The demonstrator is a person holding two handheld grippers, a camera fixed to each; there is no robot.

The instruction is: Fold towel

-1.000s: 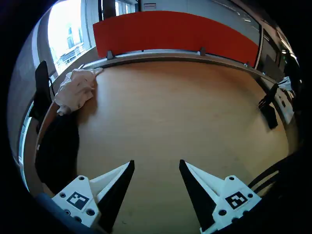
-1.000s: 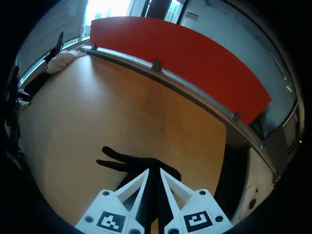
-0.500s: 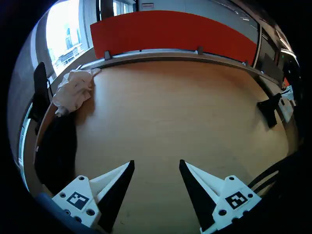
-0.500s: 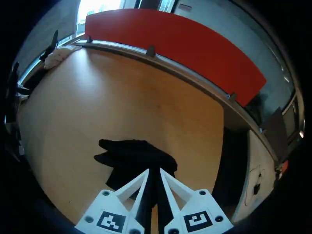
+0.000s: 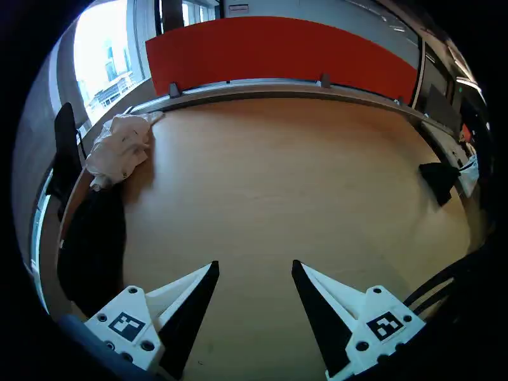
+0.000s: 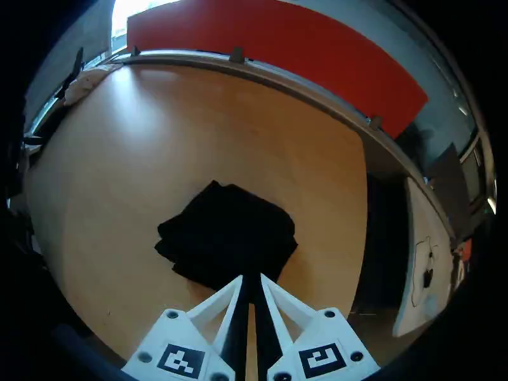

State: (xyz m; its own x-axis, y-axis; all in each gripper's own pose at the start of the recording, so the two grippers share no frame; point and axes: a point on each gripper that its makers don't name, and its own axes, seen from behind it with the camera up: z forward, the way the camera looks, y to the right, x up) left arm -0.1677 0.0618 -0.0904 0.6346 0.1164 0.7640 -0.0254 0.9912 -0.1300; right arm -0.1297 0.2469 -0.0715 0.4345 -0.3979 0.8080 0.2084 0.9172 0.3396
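- Since a second ago, the black towel [image 6: 228, 235] has spread from a narrow bunch into a broad, layered patch just ahead of the right gripper [image 6: 251, 277]. The table [image 6: 159, 146] now takes up more of the right gripper view.
- The right gripper's fingers are pressed nearly together on the towel's near edge.
- The left gripper [image 5: 254, 263] stands wide apart and holds nothing, with bare wood between its tips.
- Square coded markers [image 6: 180, 359] sit on the fingers. A small sign [image 5: 240, 9] far ahead is too small to read.
- The towel's nearest edge is hidden behind the right fingers.
- From the left gripper, the towel [image 5: 438, 178] is a small dark shape far off to the right. A crumpled white cloth [image 5: 120, 147] lies ahead on the left.
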